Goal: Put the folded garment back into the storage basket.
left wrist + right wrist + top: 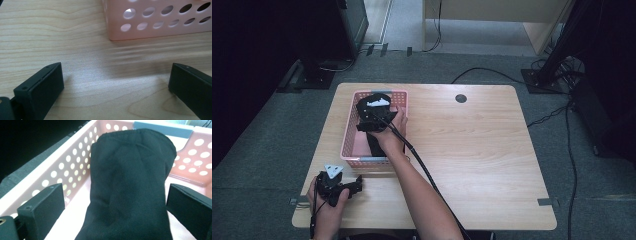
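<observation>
Basically:
- black cloth (130,185) lies folded inside pink basket (348,131), drop looks done
- right gripper (113,207) jaws apart, straddling it, not pressing
- left gripper (115,82) jaws apart, empty, near-left
- left: withdraw right

A lab-like recording room: a lone wooden table (472,150) on grey carpet (257,150), stand bases (539,80) and trailing cables (557,112).

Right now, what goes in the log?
black cloth: in pink basket | right gripper: open over cloth | left gripper: open, on table

Wooden table (472,150), grey carpet (257,150), floor cables (492,72)
</observation>
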`<control>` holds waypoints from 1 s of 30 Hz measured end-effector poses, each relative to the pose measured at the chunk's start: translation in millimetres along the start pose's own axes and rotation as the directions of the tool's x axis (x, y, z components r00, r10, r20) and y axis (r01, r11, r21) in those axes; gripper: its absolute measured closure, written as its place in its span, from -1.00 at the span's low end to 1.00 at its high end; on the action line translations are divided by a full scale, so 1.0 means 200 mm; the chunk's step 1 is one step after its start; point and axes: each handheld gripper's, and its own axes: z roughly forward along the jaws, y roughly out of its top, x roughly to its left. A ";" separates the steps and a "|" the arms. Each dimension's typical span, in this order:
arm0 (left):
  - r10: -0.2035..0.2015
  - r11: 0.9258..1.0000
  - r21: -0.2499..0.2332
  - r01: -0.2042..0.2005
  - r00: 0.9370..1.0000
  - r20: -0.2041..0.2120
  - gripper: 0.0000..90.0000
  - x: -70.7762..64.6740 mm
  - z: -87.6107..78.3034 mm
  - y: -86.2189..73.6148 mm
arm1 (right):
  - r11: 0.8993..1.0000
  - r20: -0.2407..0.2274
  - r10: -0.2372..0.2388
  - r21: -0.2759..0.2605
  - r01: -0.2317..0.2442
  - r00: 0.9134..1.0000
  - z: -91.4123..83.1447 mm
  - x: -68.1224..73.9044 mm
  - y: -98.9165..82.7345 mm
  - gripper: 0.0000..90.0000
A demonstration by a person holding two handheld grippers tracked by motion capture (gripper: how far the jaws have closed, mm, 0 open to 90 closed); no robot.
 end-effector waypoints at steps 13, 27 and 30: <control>0.000 1.000 0.000 0.000 1.000 0.000 -1.00 0.00 0.00 0.00 | 1.000 0.002 -0.005 -0.024 0.005 1.000 -0.11 -0.09 0.03 -1.00; 0.000 1.000 0.000 0.000 1.000 0.000 -1.00 0.00 0.00 0.00 | 0.998 0.026 0.036 -0.045 -0.035 0.999 -0.19 -0.23 0.02 -1.00; 0.000 1.000 0.001 0.000 1.000 0.000 -1.00 0.00 0.00 0.00 | 0.998 0.022 0.049 -0.051 -0.048 0.999 -0.21 -0.25 0.02 -1.00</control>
